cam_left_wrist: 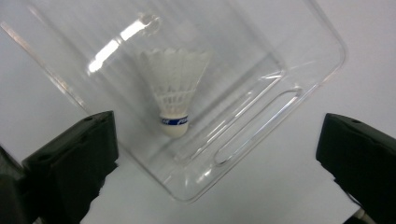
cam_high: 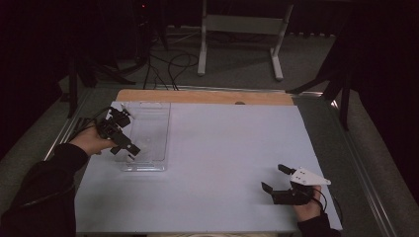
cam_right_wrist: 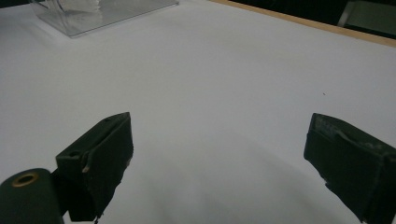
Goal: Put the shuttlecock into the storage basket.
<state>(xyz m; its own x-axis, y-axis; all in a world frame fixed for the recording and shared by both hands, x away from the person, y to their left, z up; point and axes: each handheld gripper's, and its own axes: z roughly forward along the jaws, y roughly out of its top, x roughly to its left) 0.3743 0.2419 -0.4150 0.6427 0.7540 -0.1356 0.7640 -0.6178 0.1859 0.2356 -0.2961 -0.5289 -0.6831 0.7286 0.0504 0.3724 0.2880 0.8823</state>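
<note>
- My left gripper (cam_left_wrist: 215, 154) hangs wide open, empty, above the clear tray (cam_left_wrist: 299, 60); the shuttlecock (cam_left_wrist: 176, 95) lies inside, near its corner.
- My right gripper (cam_right_wrist: 219, 158) is wide open, empty, over the bare table (cam_right_wrist: 224, 70), the tray well apart.

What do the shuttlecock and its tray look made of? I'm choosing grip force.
Shuttlecock: white skirt, feather or plastic, unclear; pale rounded base, probably cork or foam, with a blue band. Tray: clear glossy hard plastic, judging by see-through walls and bright glints.
</note>
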